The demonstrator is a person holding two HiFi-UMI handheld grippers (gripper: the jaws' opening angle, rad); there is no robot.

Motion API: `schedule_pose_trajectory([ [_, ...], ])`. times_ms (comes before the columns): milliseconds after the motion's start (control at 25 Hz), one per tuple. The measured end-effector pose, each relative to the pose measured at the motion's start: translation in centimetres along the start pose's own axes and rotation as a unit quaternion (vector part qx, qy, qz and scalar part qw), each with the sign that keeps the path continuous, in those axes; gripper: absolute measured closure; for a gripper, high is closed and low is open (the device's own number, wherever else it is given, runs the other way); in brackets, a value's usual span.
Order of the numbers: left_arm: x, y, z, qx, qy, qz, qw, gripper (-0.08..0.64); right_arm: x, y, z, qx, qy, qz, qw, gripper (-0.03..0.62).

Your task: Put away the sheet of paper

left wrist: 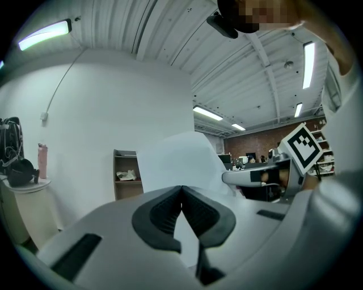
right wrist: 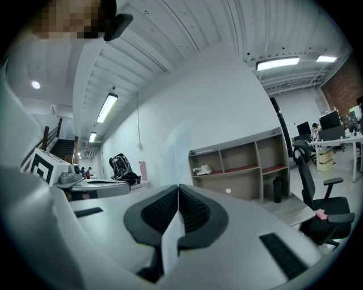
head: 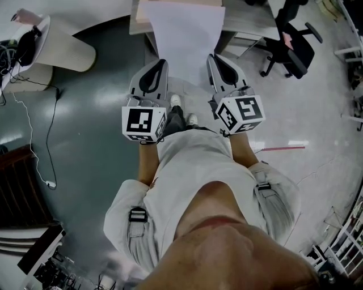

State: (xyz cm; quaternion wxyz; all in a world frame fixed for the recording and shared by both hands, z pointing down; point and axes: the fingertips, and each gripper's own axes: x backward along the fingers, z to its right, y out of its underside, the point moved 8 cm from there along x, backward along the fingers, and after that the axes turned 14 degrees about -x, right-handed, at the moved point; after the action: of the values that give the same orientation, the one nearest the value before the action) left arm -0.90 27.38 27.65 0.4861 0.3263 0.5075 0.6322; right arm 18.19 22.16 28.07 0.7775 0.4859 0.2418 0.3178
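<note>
A white sheet of paper (head: 187, 39) hangs stretched between my two grippers, over the floor in front of the person's feet. My left gripper (head: 163, 61) is shut on the sheet's left edge, my right gripper (head: 211, 56) on its right edge. In the left gripper view the paper (left wrist: 176, 158) rises from the closed jaws of the left gripper (left wrist: 181, 190) and hides part of the room. The right gripper view shows the sheet (right wrist: 215, 107) edge-on, pinched by the right gripper (right wrist: 179, 190). Both grippers point level.
A wooden shelf unit (right wrist: 244, 164) stands ahead against the white wall, with its pale top (head: 249, 17) just past the paper. A black office chair (head: 292, 45) is at the right. A round white counter (head: 62, 48) with a backpack (head: 25, 42) stands at the left. A cable (head: 34, 141) trails on the floor.
</note>
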Motion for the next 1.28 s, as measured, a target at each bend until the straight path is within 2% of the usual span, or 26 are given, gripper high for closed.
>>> schedule_pose_trajectory([
  [400,-3.7,1.4,-4.0,0.003,0.013,0.006,0.9999,0.538,-4.9,-0.3,1.2,0.003,0.019,0.001,1.000,0.572],
  [880,-7.4,2.2,-10.4,0.001,0.038,0.022,0.9990,0.538,-11.3,-1.0,0.3,0.009,0.041,0.010,0.999,0.572],
  [1280,-9.0,3.3,-13.2,0.005,0.057,0.031,0.9979,0.538,-14.0,-0.9,-0.2,0.015,0.061,0.016,0.998,0.572],
])
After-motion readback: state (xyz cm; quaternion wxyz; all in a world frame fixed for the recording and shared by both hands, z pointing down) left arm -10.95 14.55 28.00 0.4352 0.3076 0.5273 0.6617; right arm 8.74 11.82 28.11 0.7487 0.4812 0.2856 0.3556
